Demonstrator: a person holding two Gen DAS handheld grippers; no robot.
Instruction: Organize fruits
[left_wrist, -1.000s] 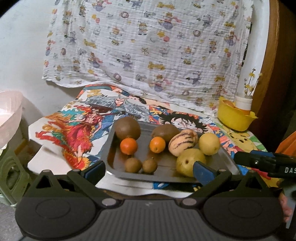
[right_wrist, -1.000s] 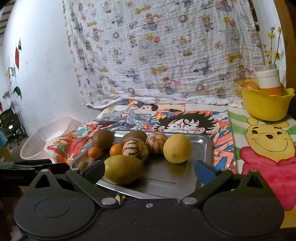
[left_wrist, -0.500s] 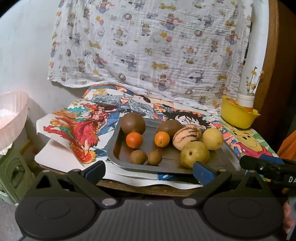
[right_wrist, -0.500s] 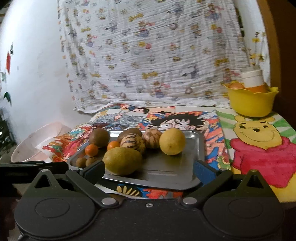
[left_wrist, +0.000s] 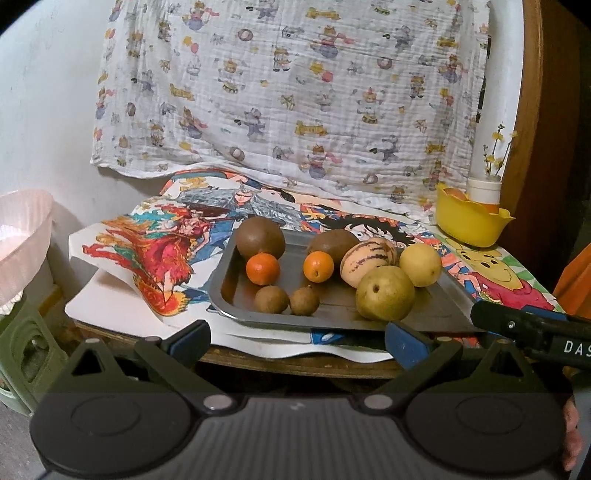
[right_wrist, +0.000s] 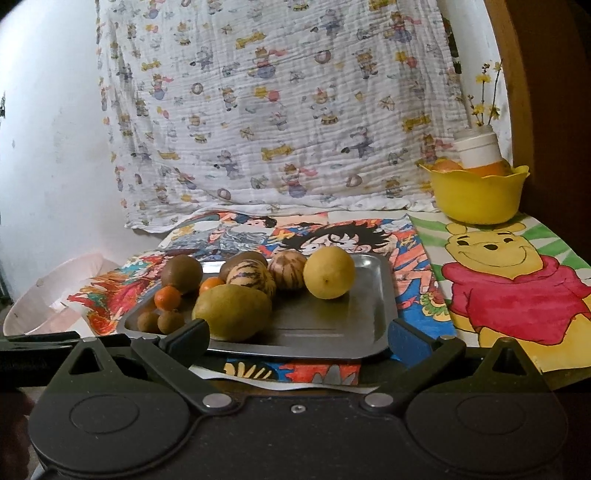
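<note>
A metal tray (left_wrist: 439, 310) (right_wrist: 373, 295) on the table holds several fruits: two brown kiwis (left_wrist: 260, 237), two small oranges (left_wrist: 263, 268), two small brown fruits (left_wrist: 271, 299), striped melons (left_wrist: 368, 260), a yellow lemon (left_wrist: 420, 264) (right_wrist: 328, 272) and a green pear (left_wrist: 385, 292) (right_wrist: 232, 312). My left gripper (left_wrist: 299, 339) stands open in front of the tray's near edge, nothing between its fingers. My right gripper (right_wrist: 297, 338) is open too, just short of the tray, by the pear. The right gripper's black body (left_wrist: 532, 328) shows in the left wrist view.
A yellow bowl (left_wrist: 471, 225) (right_wrist: 476, 195) with oranges and a white bottle stands at the back right. Cartoon drawings (right_wrist: 509, 280) cover the table. A pink basket (left_wrist: 22, 240) sits off the table's left, over a green stool (left_wrist: 26, 354). A printed cloth (left_wrist: 295, 92) hangs behind.
Both grippers have pulled back from the tray and away from the table; the tray and fruits look farther and the table's front edge now shows. The fruits have not moved.
</note>
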